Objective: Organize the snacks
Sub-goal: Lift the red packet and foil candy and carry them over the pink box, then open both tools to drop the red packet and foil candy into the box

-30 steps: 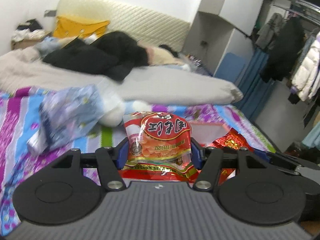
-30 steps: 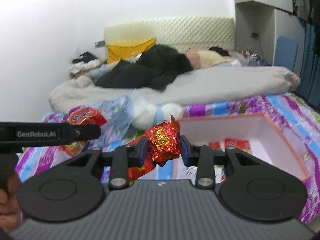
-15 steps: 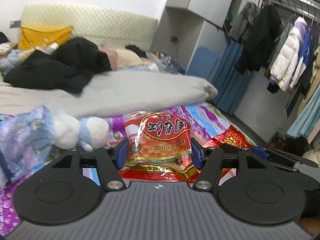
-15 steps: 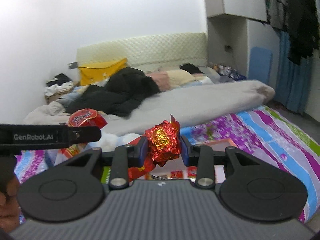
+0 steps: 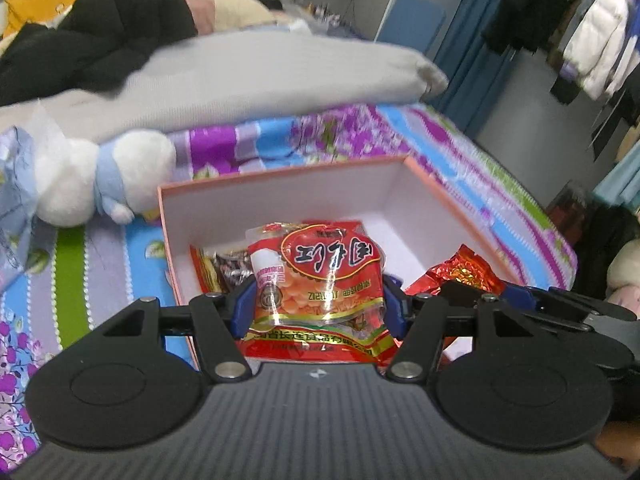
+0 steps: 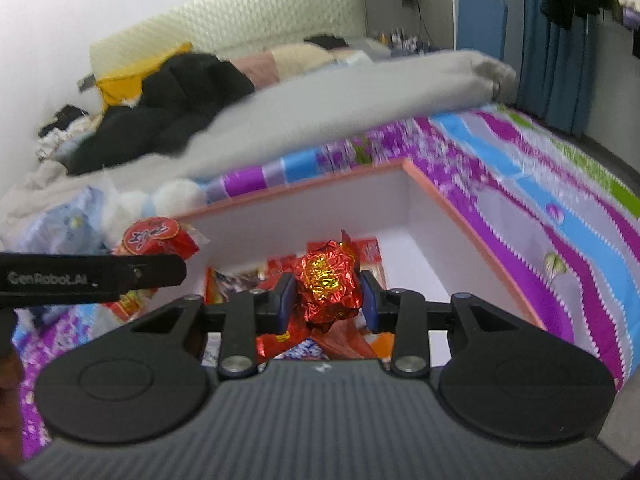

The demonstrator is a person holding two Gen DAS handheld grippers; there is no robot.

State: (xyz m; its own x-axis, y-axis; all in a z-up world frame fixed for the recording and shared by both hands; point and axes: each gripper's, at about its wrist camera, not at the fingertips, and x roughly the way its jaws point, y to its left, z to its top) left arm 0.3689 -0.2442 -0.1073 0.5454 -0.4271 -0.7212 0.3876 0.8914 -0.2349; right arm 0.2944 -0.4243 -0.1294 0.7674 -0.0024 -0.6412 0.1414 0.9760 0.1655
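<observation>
**Both grippers carry snacks over the open box**

Open pink-rimmed cardboard box with white inner walls (image 5: 280,208) sits on the striped purple-blue-green bedspread (image 5: 72,276). Inside it: several red snack packets (image 6: 366,250) at the far end, a dark-printed wrapper (image 5: 230,266) at the left wall, more wrappers on the floor of the box, partly hidden behind the grippers.

Left gripper (image 5: 318,304): jaws clenched on a red-and-clear plastic snack packet with orange pieces inside (image 5: 320,276), held over the box interior. Right gripper (image 6: 324,300): jaws clenched on a crumpled red-and-gold foil candy bag (image 6: 328,284), also above the box, near its front. In the left wrist view the foil bag (image 5: 460,272) shows just right of the packet, both above the box.

White and light-blue plush toy (image 5: 92,176) lies just beside the box's far left corner. Grey folded blanket (image 5: 260,80) lies behind the box on the bed.

Versus one second ago: both grippers tip further down and sit closer over the box; the left view, then showing almost none of the box, now takes in its whole interior. Grips unchanged, same items held.
</observation>
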